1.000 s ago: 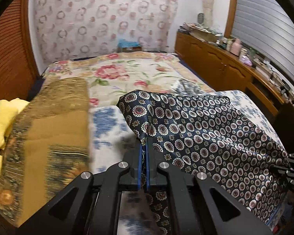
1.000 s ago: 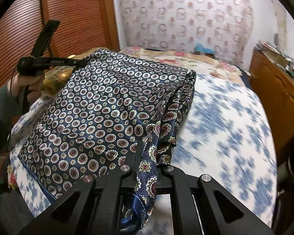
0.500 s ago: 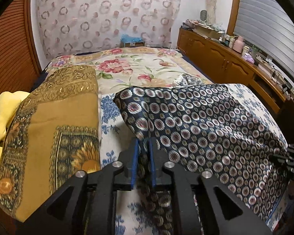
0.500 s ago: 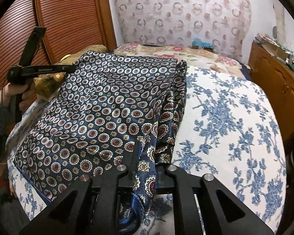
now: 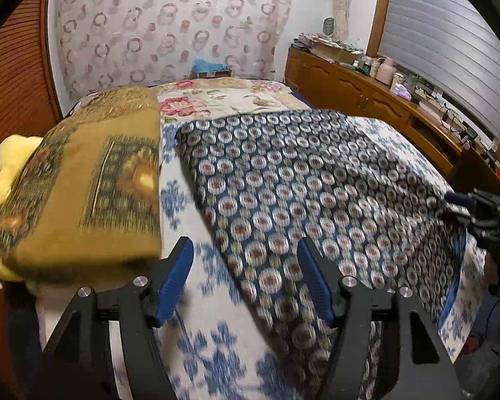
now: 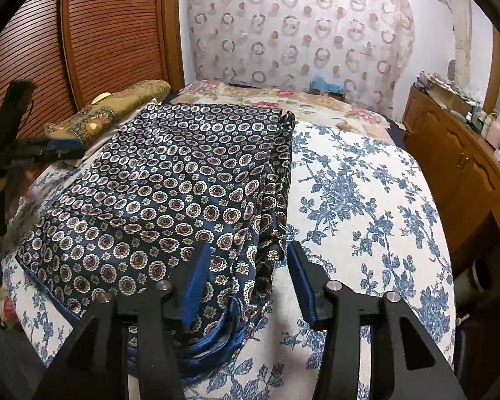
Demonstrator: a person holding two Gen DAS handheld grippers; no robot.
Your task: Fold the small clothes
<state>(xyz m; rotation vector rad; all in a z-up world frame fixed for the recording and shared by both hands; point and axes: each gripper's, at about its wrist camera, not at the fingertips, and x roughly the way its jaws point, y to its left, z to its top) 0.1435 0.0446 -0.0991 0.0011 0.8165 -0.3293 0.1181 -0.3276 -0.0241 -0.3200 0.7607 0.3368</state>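
Mustard cushion (image 5: 80, 180) seen beside navy patterned cloth (image 6: 170, 196) | left gripper (image 5: 245, 283), right gripper (image 6: 246, 283): jaws just parted, nothing gripped.

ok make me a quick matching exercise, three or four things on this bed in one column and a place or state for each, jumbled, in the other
Things:
1. navy medallion cloth
2. golden-brown sunflower cloth
3. left gripper
4. yellow soft item

Places or states:
A. at the far left edge, partly under the golden-brown cloth
B. jaws apart, nothing between them but the bedsheet
C. spread flat on the blue floral sheet
D. folded, left of the navy cloth

Pairs: 1-C, 2-D, 3-B, 4-A
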